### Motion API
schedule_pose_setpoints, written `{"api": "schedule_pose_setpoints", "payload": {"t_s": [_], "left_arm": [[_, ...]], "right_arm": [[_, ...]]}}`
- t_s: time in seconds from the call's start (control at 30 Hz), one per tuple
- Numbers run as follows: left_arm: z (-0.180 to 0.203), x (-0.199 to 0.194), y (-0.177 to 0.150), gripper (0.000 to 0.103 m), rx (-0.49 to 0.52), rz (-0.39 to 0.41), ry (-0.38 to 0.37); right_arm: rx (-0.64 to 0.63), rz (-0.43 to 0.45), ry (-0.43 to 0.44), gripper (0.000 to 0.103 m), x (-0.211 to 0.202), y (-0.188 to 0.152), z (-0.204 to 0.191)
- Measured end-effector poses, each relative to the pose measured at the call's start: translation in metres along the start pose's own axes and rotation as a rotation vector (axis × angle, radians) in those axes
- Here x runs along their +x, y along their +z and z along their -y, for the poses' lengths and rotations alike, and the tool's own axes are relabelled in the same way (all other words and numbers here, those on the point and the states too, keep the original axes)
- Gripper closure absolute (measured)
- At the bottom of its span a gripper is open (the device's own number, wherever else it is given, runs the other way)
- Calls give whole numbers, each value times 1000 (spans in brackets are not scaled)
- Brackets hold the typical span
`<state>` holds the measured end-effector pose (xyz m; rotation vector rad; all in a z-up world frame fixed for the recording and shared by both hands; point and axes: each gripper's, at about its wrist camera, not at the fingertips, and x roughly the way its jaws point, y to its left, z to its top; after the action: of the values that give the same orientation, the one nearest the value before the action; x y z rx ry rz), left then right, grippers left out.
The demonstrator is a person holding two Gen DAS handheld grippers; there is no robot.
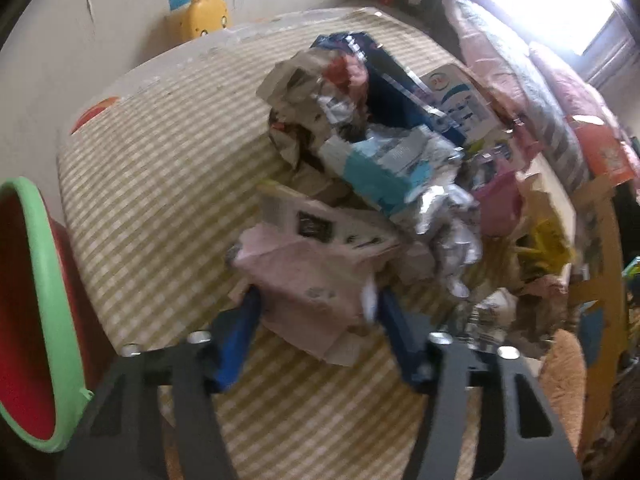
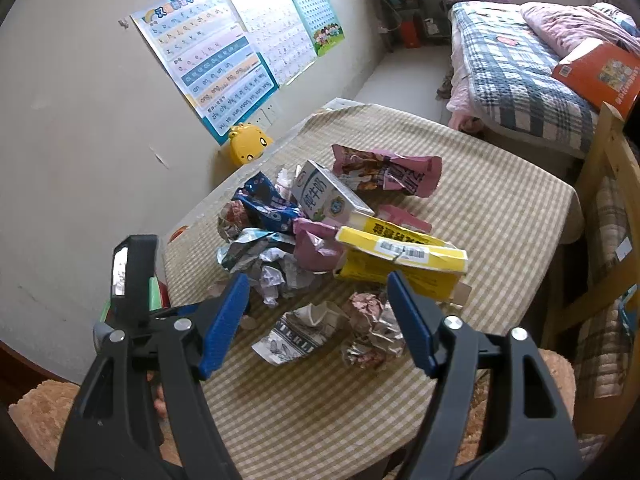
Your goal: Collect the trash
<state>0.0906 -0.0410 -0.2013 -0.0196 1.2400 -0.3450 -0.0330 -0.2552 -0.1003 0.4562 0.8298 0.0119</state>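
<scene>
A heap of trash lies on the checked tablecloth (image 2: 480,184): a yellow box (image 2: 400,256), a milk carton (image 2: 324,196), a pink snack bag (image 2: 388,172), a blue wrapper (image 2: 264,204) and crumpled papers. My left gripper (image 1: 316,300) is shut on a crumpled pink paper wrapper (image 1: 308,280) at the near edge of the heap; the view is blurred. My right gripper (image 2: 316,280) hangs open above the table, over a printed crumpled wrapper (image 2: 296,336) and a pinkish wad (image 2: 372,332), with nothing between its fingers. The left gripper's black body (image 2: 132,272) shows at the table's left edge.
A red bin with a green rim (image 1: 40,280) stands beside the table's left side. A yellow chick toy (image 2: 250,146) sits against the wall. A wooden chair (image 2: 600,200) and a bed (image 2: 520,72) stand to the right. A hand (image 2: 160,400) shows below.
</scene>
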Motion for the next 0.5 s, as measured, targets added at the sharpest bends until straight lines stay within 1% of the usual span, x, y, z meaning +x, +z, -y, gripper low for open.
{"api": "schedule_pose_setpoints", "payload": {"t_s": [0.03,0.1,0.17,0.27,0.33,0.4,0.43,0.5], "left_arm": [[4,-4,-1,63,20,8,10],[9,-12,-4,75,48,27,23],[9,-22,-7,80,54,44,16],[2,-34,-13,80,21,55,-18],[-5,-44,-21,80,3,65,-34],[-11,-49,-27,80,-7,63,-46],[-15,-49,-30,80,-17,57,-45],[-19,-38,-30,77,-38,34,-47]], "right_arm": [[2,-5,-1,33,1,0,0],[-2,-13,-4,33,3,-1,1],[-17,-17,-16,33,5,0,2],[-78,-22,-65,33,10,6,5],[-144,-39,-123,33,18,12,10],[-206,-79,-158,33,30,18,16],[-229,-97,-167,31,36,20,20],[-273,-161,-172,29,54,25,31]]}}
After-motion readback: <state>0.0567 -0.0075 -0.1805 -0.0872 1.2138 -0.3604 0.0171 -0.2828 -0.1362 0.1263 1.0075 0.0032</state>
